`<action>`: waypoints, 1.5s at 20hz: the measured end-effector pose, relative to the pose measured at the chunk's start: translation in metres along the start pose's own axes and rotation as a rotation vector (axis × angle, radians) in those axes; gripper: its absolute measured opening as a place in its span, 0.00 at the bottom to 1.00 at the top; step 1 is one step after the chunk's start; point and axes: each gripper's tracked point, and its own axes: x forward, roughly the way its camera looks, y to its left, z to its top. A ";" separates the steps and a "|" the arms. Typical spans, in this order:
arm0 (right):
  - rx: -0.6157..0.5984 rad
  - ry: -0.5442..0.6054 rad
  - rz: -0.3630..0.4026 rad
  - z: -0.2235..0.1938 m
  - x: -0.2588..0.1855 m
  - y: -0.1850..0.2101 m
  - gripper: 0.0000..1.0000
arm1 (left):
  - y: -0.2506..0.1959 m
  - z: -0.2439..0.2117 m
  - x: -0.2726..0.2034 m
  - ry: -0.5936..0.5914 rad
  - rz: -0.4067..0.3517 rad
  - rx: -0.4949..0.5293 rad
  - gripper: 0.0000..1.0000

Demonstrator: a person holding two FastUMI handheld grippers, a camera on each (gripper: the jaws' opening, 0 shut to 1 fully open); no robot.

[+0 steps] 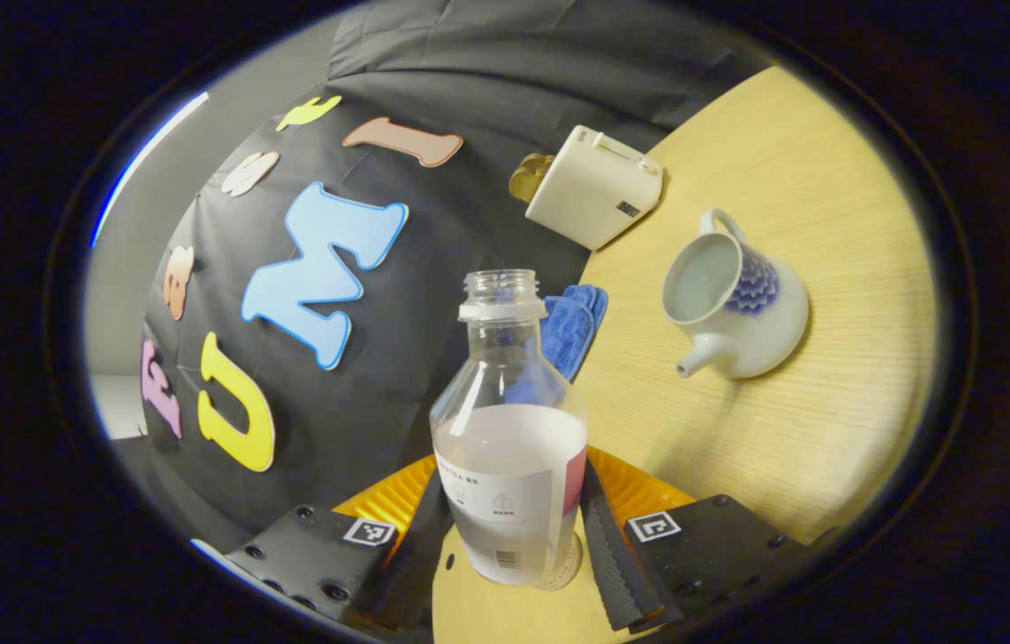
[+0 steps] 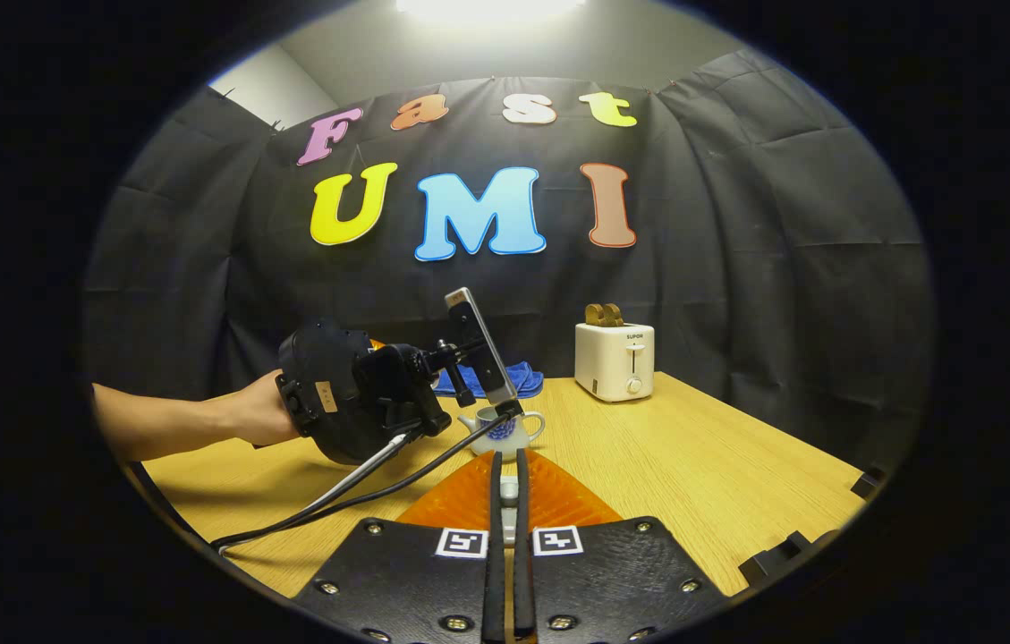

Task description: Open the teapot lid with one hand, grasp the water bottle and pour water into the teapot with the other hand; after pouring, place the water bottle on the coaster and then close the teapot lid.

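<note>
Your left gripper (image 1: 512, 537) clamps the bottle (image 1: 509, 429) low on its body, both fingers pressed to its sides; the bottle is uncapped, part full and tilted. Your right gripper (image 2: 505, 510) has its fingers nearly together on a small pale piece, possibly the lid; you cannot tell. The teapot (image 1: 737, 304) stands open on the table (image 1: 827, 179), beside the bottle's neck. Risk: tilting before the mouth is over the teapot's opening would spill water onto the table.

White teapot (image 1: 742, 309) with blue scale pattern, blue cloth (image 1: 572, 326)
</note>
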 end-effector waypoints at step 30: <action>0.048 0.010 -0.026 -0.006 0.000 -0.017 0.04 | -0.004 0.025 0.017 0.031 -0.013 0.655 0.85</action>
